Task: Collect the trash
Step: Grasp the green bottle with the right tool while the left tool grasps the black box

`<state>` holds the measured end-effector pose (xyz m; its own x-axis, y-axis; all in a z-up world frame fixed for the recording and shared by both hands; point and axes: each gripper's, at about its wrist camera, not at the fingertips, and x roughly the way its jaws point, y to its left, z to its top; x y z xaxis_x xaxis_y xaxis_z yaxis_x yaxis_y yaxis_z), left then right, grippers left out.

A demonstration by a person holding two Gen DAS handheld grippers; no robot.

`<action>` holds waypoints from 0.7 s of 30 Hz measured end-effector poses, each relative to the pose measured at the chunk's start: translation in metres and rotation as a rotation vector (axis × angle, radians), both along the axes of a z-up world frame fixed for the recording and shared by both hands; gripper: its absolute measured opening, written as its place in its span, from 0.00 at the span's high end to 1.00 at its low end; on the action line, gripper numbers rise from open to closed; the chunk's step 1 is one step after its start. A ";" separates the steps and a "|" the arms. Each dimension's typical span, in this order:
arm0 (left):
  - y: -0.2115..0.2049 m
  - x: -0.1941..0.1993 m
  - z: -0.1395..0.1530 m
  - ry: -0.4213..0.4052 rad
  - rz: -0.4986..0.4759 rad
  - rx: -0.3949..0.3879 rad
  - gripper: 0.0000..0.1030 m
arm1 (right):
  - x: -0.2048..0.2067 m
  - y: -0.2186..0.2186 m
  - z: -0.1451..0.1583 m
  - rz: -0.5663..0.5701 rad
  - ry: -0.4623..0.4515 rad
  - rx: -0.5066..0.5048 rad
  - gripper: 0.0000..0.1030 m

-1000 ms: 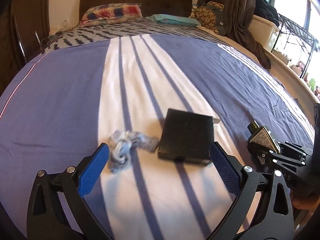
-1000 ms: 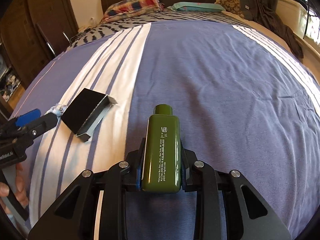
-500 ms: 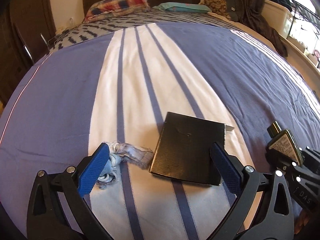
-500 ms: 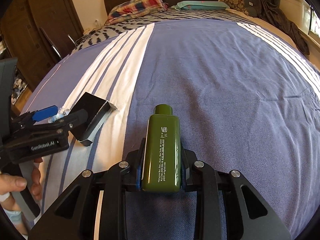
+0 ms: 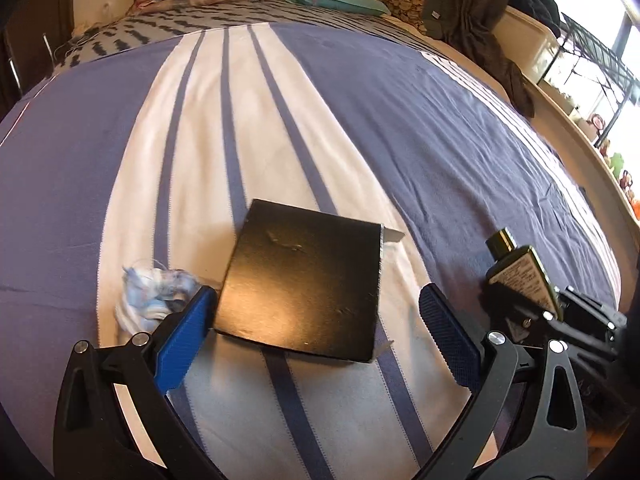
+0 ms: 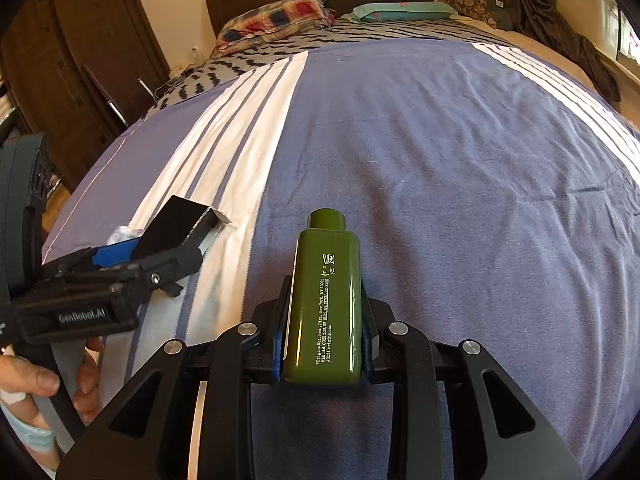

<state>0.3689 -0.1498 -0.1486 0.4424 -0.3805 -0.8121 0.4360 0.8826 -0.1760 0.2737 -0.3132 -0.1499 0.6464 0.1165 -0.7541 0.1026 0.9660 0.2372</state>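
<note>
Your right hand-held gripper (image 6: 324,316) is clamped on the green plastic bottle (image 6: 325,292); your left hand-held gripper (image 5: 316,328), jaws apart, straddles the flat black cardboard box (image 5: 304,284) on the bed (image 5: 440,128). Next, close squarely on it.

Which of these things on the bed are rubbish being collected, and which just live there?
Rubbish:
green bottle, held in the right gripper
black box, between the left gripper's open fingers
crumpled wrapper

Just there:
bedspread
pillows
dark curtain

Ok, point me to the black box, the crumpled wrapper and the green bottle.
black box (image 5: 304,280), left wrist view, middle of top face
crumpled wrapper (image 5: 152,296), left wrist view, its middle
green bottle (image 6: 324,304), right wrist view, printed side
</note>
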 end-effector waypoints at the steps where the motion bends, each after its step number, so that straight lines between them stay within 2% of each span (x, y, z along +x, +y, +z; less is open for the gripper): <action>1: -0.004 -0.002 -0.002 -0.013 -0.001 0.026 0.08 | -0.001 -0.001 0.001 -0.005 -0.002 -0.010 0.73; 4: -0.010 0.000 -0.006 -0.030 0.013 0.066 0.08 | -0.004 -0.006 0.002 -0.016 -0.005 -0.024 0.73; 6: -0.012 0.003 -0.006 -0.048 0.028 0.097 0.17 | -0.006 -0.009 0.002 -0.019 -0.003 -0.022 0.73; 7: -0.011 0.003 -0.006 -0.061 0.043 0.116 0.27 | -0.008 -0.011 0.001 -0.020 -0.003 -0.022 0.73; 13: -0.008 -0.001 -0.003 -0.076 0.051 0.122 0.29 | -0.012 -0.014 0.001 -0.022 -0.007 -0.020 0.73; 17: -0.004 -0.007 0.001 -0.075 0.045 0.096 0.29 | -0.015 -0.012 0.003 -0.018 -0.009 -0.030 0.73; 21: 0.003 -0.022 0.009 -0.109 0.052 0.089 0.29 | -0.023 -0.010 0.005 -0.018 -0.016 -0.031 0.73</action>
